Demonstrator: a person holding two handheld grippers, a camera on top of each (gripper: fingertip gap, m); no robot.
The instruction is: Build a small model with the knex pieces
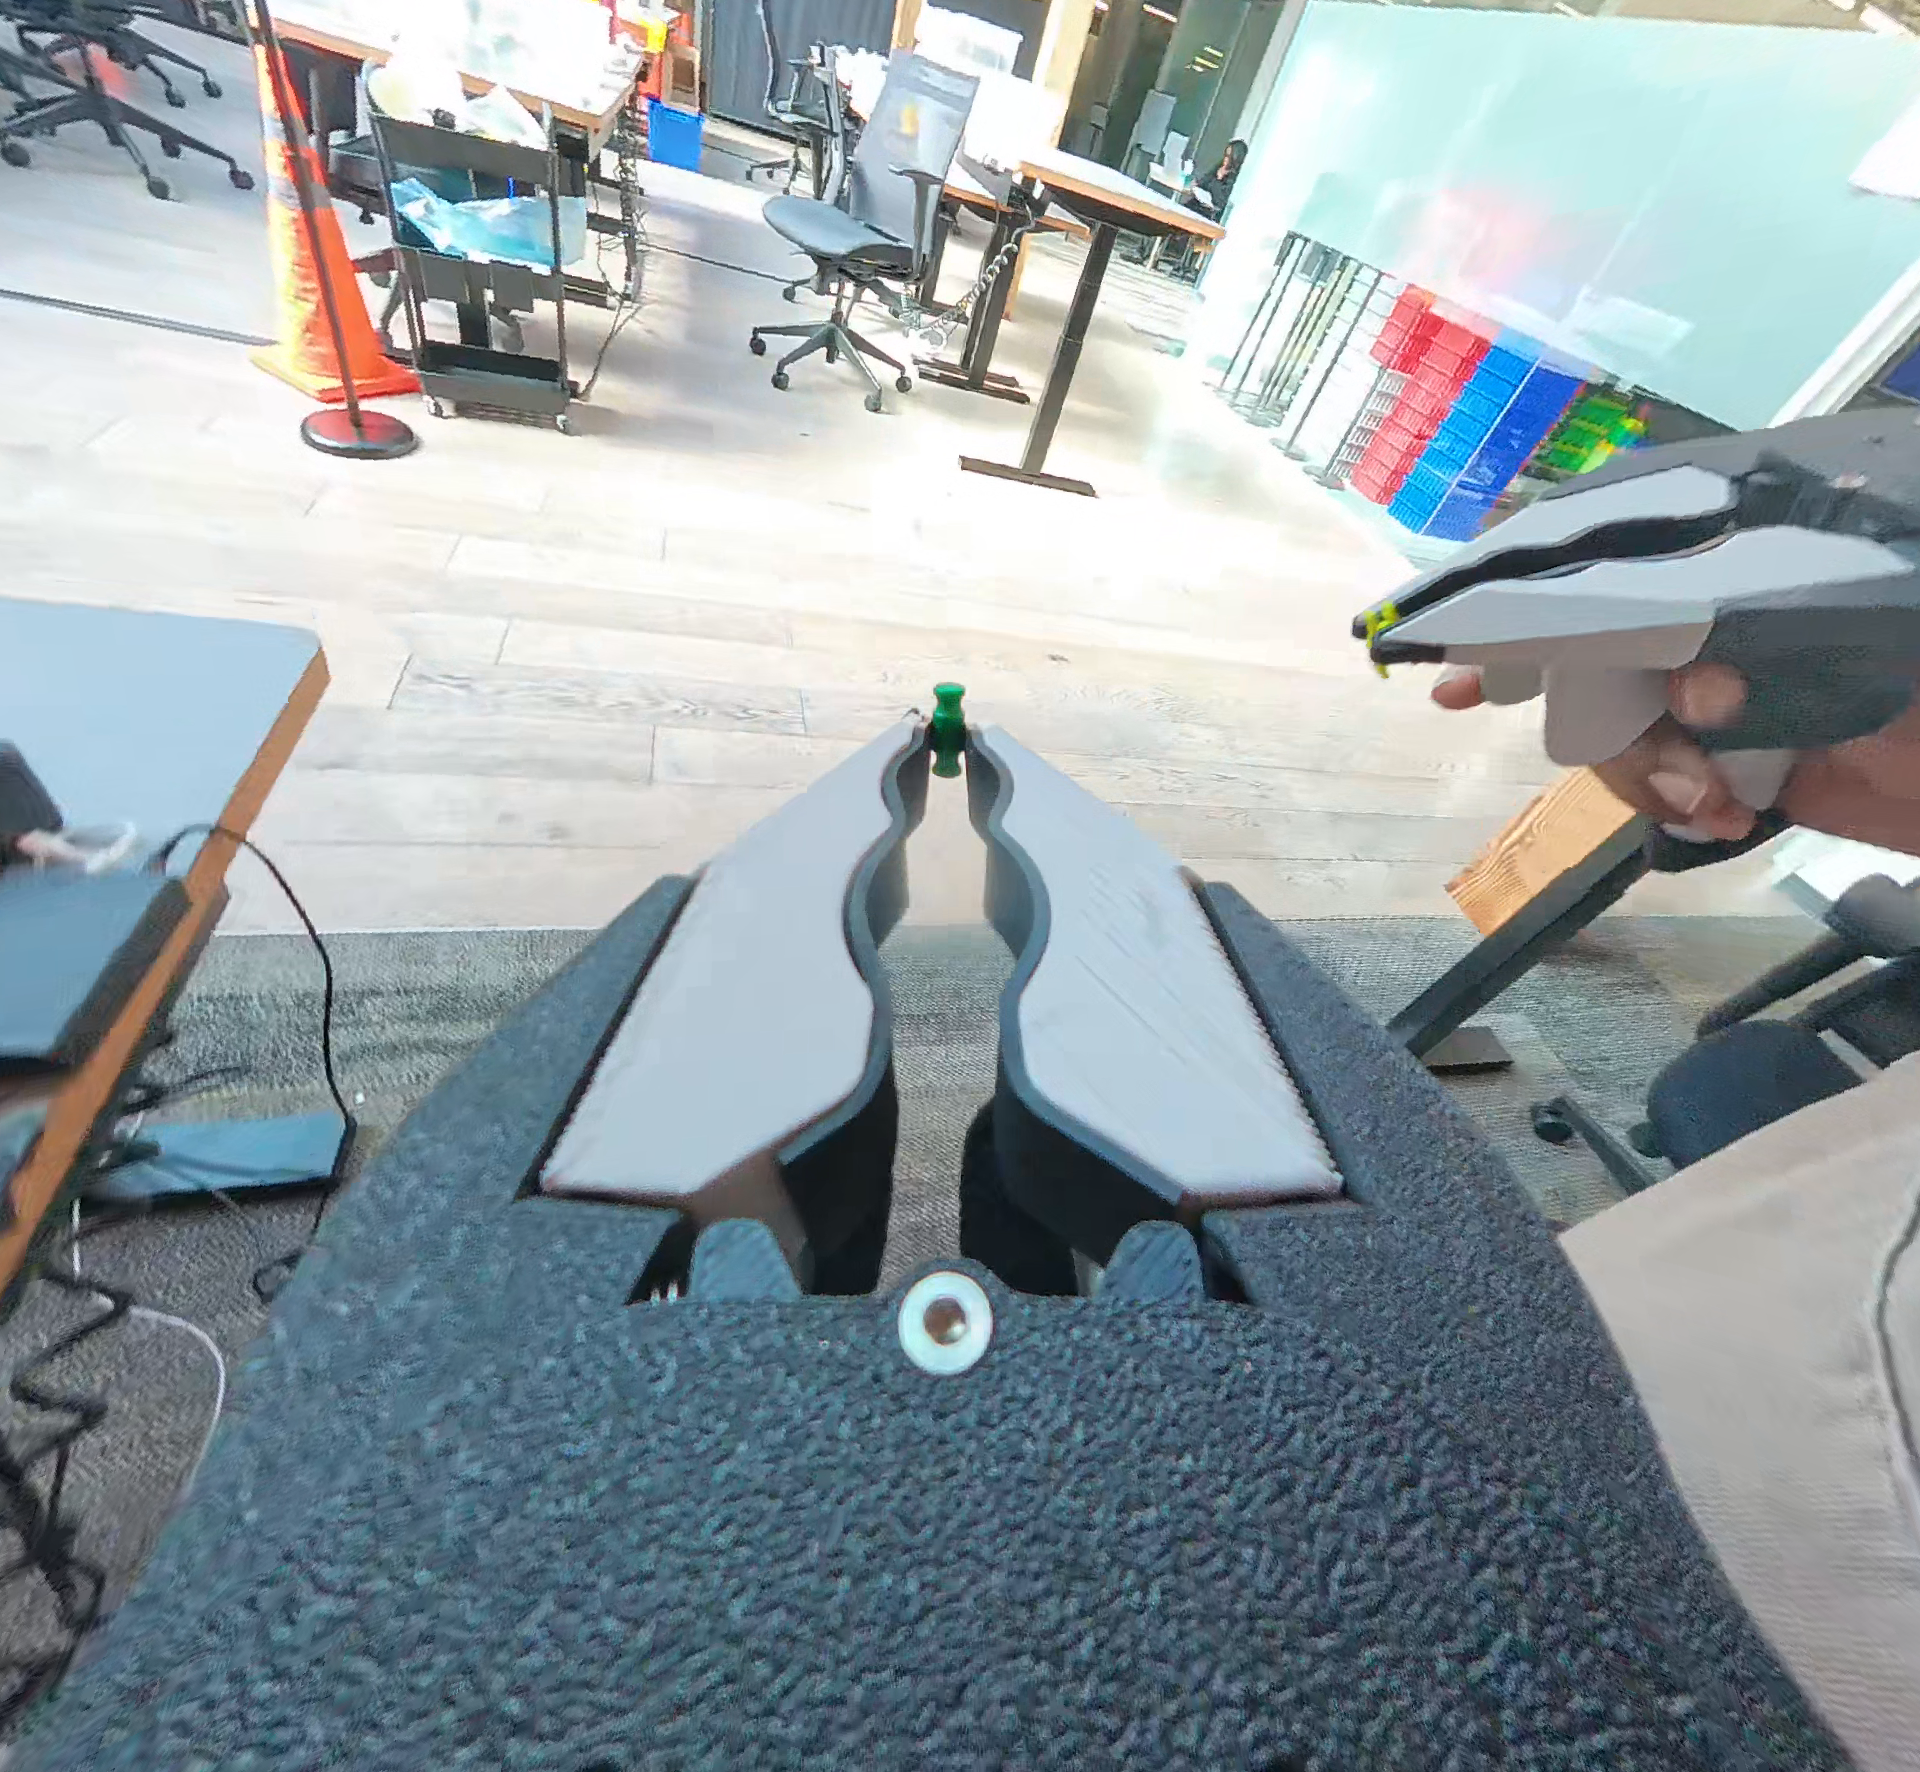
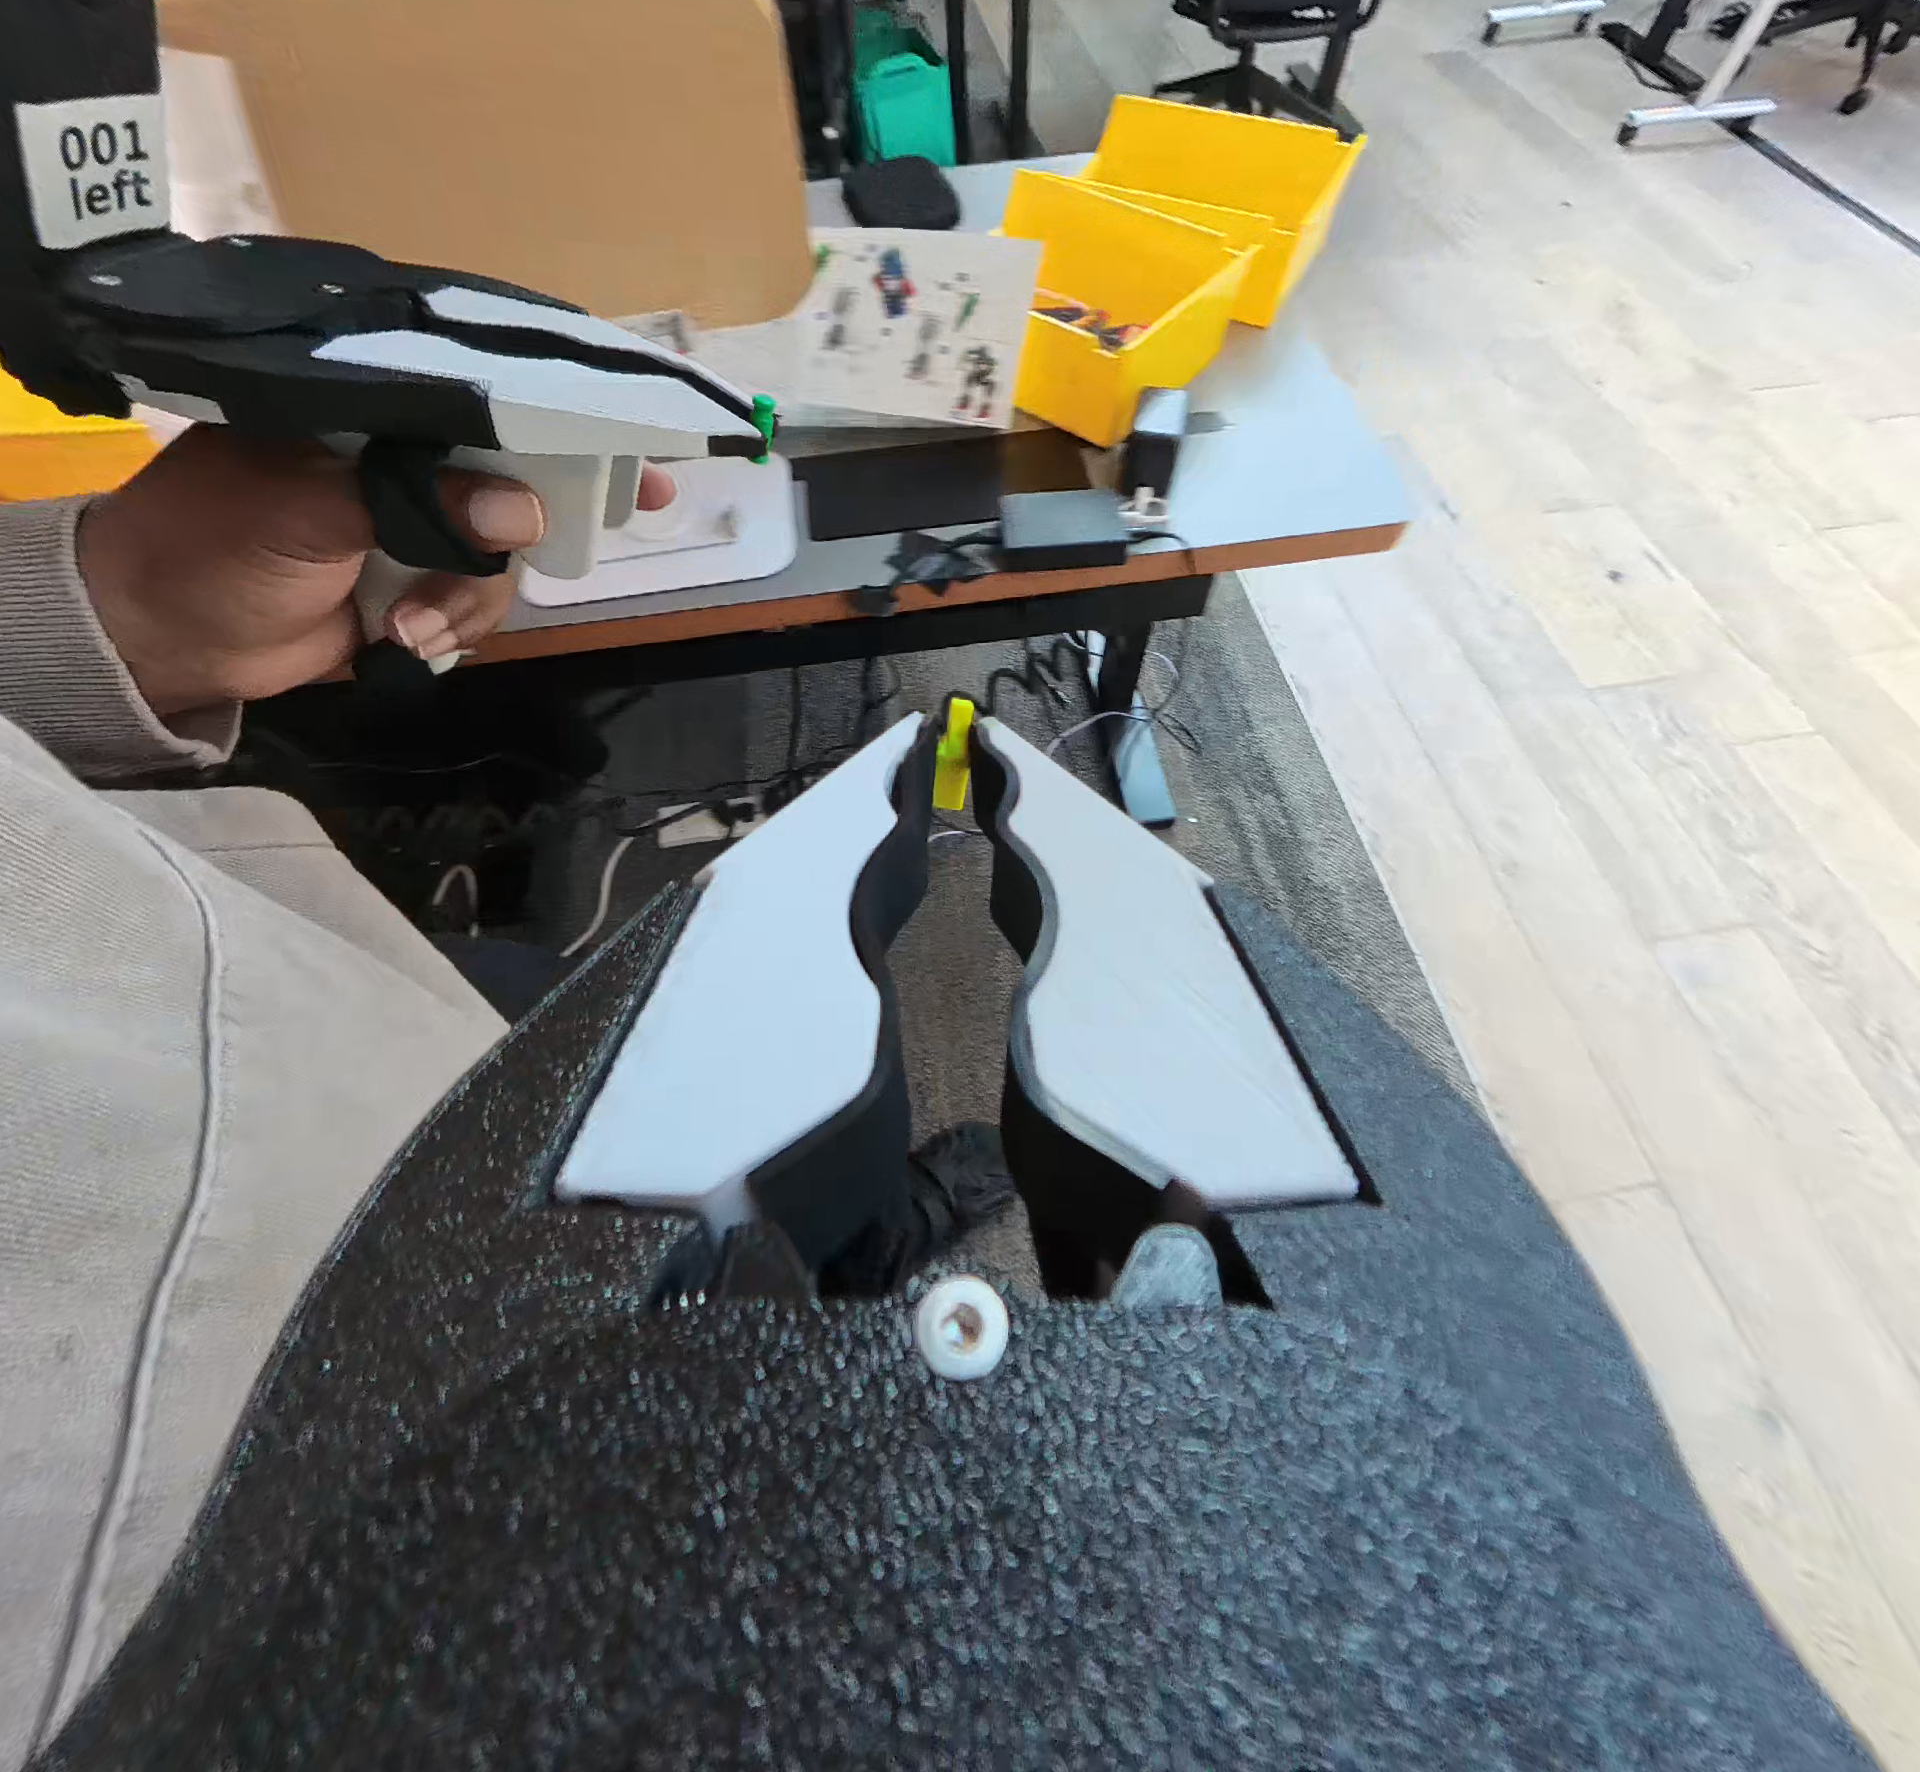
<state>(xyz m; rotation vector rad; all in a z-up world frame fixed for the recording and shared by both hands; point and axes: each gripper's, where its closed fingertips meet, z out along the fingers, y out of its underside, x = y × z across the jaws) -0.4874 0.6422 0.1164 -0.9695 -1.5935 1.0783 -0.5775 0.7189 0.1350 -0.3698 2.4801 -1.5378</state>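
Gripping small pegs in mid-air, both grippers are held up off the desk.

A green peg [image 1: 947,728] is pinched upright at the tips of the left gripper [image 1: 945,735]; a yellow peg [image 2: 953,754] is clamped likewise by the right gripper [image 2: 951,756]. A desk [image 2: 1299,486] with yellow bins [image 2: 1174,268], a printed sheet [image 2: 914,330] and a black adapter [image 2: 1065,527] is seen beyond them.

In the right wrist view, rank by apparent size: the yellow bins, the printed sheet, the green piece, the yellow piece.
1. yellow bins
2. printed sheet
3. yellow piece, though it is nearer the camera
4. green piece
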